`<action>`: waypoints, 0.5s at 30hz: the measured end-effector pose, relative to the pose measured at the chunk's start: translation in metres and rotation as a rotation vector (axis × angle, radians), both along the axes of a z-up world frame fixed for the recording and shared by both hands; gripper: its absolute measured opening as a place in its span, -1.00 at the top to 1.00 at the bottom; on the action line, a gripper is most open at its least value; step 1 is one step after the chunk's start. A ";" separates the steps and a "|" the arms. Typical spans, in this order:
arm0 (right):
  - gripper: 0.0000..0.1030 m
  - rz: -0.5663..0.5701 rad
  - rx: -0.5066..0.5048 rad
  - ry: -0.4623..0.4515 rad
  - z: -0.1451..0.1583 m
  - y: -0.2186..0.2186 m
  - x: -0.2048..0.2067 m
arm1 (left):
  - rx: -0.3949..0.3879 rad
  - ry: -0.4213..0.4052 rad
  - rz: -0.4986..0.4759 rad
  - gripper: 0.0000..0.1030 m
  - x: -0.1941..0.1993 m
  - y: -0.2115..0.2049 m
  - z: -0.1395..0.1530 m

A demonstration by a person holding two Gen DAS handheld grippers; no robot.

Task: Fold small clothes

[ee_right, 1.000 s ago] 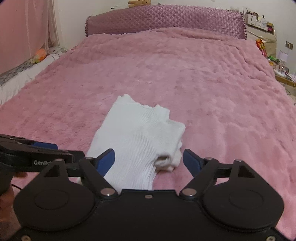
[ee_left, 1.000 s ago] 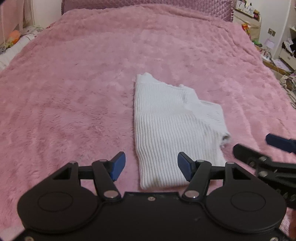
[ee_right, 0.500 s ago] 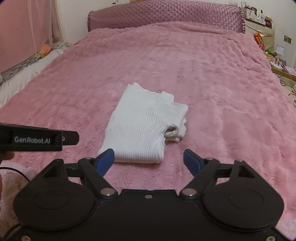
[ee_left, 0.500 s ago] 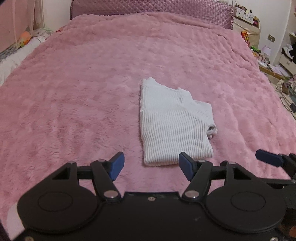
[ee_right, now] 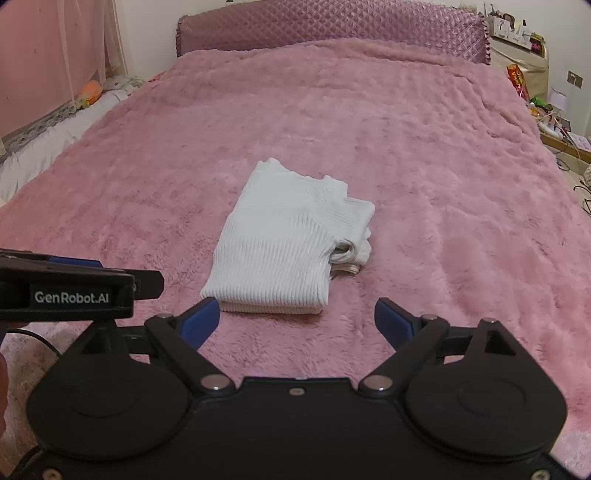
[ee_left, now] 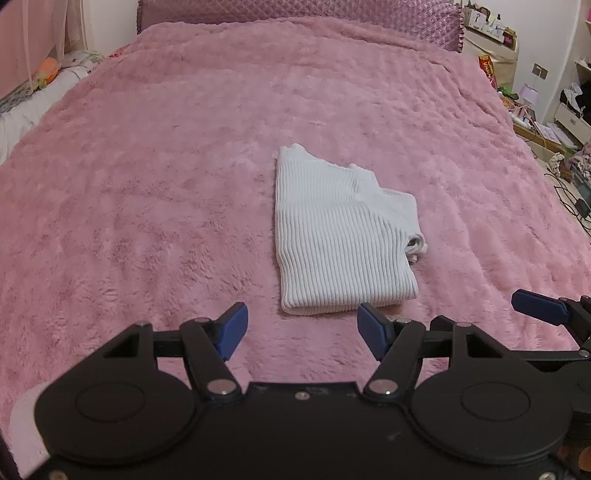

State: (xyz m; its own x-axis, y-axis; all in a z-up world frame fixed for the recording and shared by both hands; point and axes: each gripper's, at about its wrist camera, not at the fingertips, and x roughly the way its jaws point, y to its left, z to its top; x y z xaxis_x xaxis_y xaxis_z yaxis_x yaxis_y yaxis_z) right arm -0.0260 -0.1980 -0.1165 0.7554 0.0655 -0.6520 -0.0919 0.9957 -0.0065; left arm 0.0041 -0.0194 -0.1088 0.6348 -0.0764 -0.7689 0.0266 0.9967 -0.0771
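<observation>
Two tools, left tool [ee_left: 302, 332] and right tool [ee_right: 296, 325], gape over one folded white garment [ee_left: 338, 236].

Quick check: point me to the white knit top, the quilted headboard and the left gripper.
white knit top [ee_left: 332, 236]: left wrist view, ribbed front panel.
quilted headboard [ee_right: 332, 27]: right wrist view, padded face.
left gripper [ee_left: 303, 328]: left wrist view, open gap between blue pads.

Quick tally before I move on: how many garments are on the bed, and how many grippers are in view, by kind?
White ribbed knit garment, folded, lying on the pink blanket: 1
Grippers, both open with nothing between the fingers, the right one's jaws having just been opening: 2 (left gripper, right gripper)
Total: 3
</observation>
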 end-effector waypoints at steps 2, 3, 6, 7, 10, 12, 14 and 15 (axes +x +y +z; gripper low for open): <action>-0.79 0.003 -0.002 0.001 0.000 0.000 0.001 | 0.013 0.001 0.003 -0.34 0.000 0.000 0.001; -0.79 0.003 -0.002 0.002 0.000 0.000 0.002 | 0.018 0.001 0.004 -0.34 0.000 0.000 0.001; -0.79 -0.001 0.001 0.004 -0.001 0.000 0.004 | 0.019 0.005 0.006 -0.34 0.000 -0.001 0.002; -0.79 -0.004 0.001 0.005 -0.001 -0.002 0.005 | 0.016 0.007 0.009 -0.34 0.001 0.000 0.003; -0.79 -0.017 0.001 0.004 -0.001 -0.004 0.007 | 0.023 0.003 0.016 -0.34 0.001 0.000 0.004; -0.79 -0.024 0.003 0.004 -0.001 -0.006 0.008 | 0.033 0.001 0.019 -0.34 0.002 0.000 0.004; -0.79 -0.027 0.004 0.001 0.000 -0.007 0.008 | 0.031 0.004 0.022 -0.34 0.003 0.001 0.005; -0.79 -0.026 0.003 0.001 0.000 -0.007 0.009 | 0.028 0.006 0.024 -0.34 0.003 0.002 0.005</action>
State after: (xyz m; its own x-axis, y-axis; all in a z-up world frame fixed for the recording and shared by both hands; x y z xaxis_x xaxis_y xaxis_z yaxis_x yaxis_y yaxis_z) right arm -0.0175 -0.2048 -0.1165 0.7563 0.0475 -0.6525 -0.0659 0.9978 -0.0038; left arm 0.0075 -0.0178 -0.1039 0.6319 -0.0393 -0.7740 0.0022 0.9988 -0.0490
